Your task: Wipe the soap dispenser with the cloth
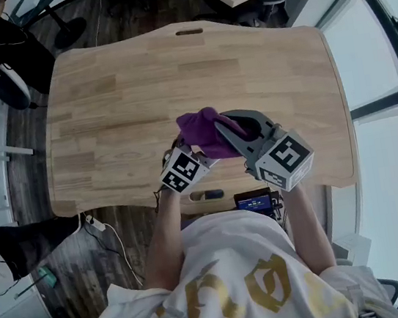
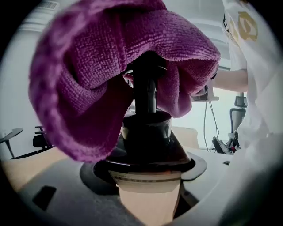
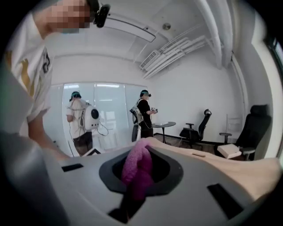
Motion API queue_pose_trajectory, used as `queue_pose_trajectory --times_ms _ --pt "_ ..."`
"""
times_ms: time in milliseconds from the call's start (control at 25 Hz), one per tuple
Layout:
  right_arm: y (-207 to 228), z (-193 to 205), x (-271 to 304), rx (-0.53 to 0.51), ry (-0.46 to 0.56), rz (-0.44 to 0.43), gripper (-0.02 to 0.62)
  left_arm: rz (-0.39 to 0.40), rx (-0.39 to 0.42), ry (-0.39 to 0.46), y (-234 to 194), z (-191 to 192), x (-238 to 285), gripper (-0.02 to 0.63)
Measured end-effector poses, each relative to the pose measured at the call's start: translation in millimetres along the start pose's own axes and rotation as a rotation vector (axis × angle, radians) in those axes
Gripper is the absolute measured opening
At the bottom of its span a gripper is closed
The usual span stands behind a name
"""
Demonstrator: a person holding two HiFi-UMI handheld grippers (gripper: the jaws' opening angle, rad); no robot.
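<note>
Soap dispenser (image 2: 146, 132): stands between the jaws of the left claw (image 1: 187, 156), pump end pointing away from the claw. In the head view the cloth hides it.
Left claw state: jaws closed on the dispenser body, just behind the dark shoulder.
Cloth (image 2: 88, 79): purple, draped over the pump head ahead of the left claw. One bunched fold runs back into the right claw (image 3: 137, 176).
Right claw state: jaws pressed together on that fold, with nothing else between them.
Dispenser handling: judged a rigid bottle with a smooth wall, liable to slip or twist under rubbing. The fill level cannot be read, so the weight is unknown.
Dispenser hold point: the wide body, as now. The slender pump stem would move or tip and is no place to grip.
Cloth handling: judged soft, light and pliant. It wraps round the pump but gives no stiffness of its own.
Cloth hold point: a gathered fold, so that spare fabric hangs ahead of the jaws.
Hand pose: both claws are held close together above the near edge of the counter (image 1: 137, 90), before the person's chest. The right claw angles in toward the left one.
</note>
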State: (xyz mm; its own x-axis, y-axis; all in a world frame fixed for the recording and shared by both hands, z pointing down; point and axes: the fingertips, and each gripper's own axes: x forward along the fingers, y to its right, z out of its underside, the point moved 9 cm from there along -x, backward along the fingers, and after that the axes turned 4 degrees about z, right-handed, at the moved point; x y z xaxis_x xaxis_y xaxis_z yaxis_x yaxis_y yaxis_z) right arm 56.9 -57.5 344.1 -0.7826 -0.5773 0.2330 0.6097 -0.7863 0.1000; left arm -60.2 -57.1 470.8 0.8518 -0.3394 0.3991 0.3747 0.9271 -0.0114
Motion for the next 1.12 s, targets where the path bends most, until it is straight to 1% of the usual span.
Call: queue_pose_trajectory --times_ms 80,120,160,200,280,320,400,440,480,560,640,720,760,800,880,1000,1120 --pt "-2.1 1.4 0.5 -0.067 -0.028 0.030 0.025 0.006 0.002 -0.003 1.2 -1.2 2.0 0.364" --pt "-2.8 1.5 0.0 -0.078 -0.029 0.037 0.026 0.009 0.002 -0.003 1.8 -1.2 2.3 0.364" --pt "-3.0 1.2 -0.7 -0.075 -0.023 0.039 0.044 0.012 0.001 -0.002 2.1 -0.9 2.1 0.364" --pt "-2.9 0.5 -1.5 -0.064 -0.013 0.039 0.122 0.015 -0.002 0.001 2.3 -0.6 1.4 0.364" --pt "-3.3 -2.6 -3.1 -0.066 0.019 0.042 0.187 0.019 -0.006 0.009 2.4 -0.4 0.3 0.364" --pt "-4.7 -5.5 -4.2 -0.097 0.050 0.053 0.190 0.020 -0.007 0.012 2.5 -0.6 0.1 0.364" --pt "-10.2 -12.2 -7.5 -0.191 0.125 0.087 0.190 0.025 -0.010 0.018 3.4 -1.1 0.4 0.364" --pt "-14.2 -14.0 -8.7 -0.222 0.147 0.089 0.190 0.028 -0.012 0.021 3.8 -1.5 0.5 0.363" --pt "-18.6 -14.1 -8.9 -0.240 0.148 0.070 0.183 0.029 -0.015 0.026 3.9 -2.0 0.3 0.362" --pt "-25.9 -9.6 -6.0 -0.269 0.090 0.014 0.175 0.030 -0.016 0.034 3.3 -3.6 -0.5 0.362" --pt "-28.5 -3.1 -1.5 -0.287 0.018 0.001 0.175 0.032 0.004 0.022 3.3 -5.4 -0.2 0.362" --pt "-26.9 1.4 1.1 -0.249 0.000 -0.002 0.172 0.041 0.030 0.002 5.2 -6.5 2.4 0.362" --pt "-25.3 2.8 1.5 -0.213 0.002 -0.011 0.149 0.047 0.037 -0.002 6.3 -6.2 3.8 0.362" --pt "-23.7 4.0 1.5 -0.174 0.005 -0.025 0.103 0.054 0.039 -0.001 7.2 -6.1 4.6 0.362" --pt "-20.7 5.5 0.3 -0.100 0.006 -0.053 0.065 0.060 0.041 0.009 8.2 -6.7 4.2 0.362" --pt "-14.9 4.5 -2.0 -0.034 0.010 -0.076 0.049 0.057 0.049 0.003 8.2 -9.3 2.3 0.361" --pt "-8.6 4.8 -5.3 0.002 0.016 -0.056 0.044 0.066 0.046 0.015 8.8 -13.3 2.9 0.360"
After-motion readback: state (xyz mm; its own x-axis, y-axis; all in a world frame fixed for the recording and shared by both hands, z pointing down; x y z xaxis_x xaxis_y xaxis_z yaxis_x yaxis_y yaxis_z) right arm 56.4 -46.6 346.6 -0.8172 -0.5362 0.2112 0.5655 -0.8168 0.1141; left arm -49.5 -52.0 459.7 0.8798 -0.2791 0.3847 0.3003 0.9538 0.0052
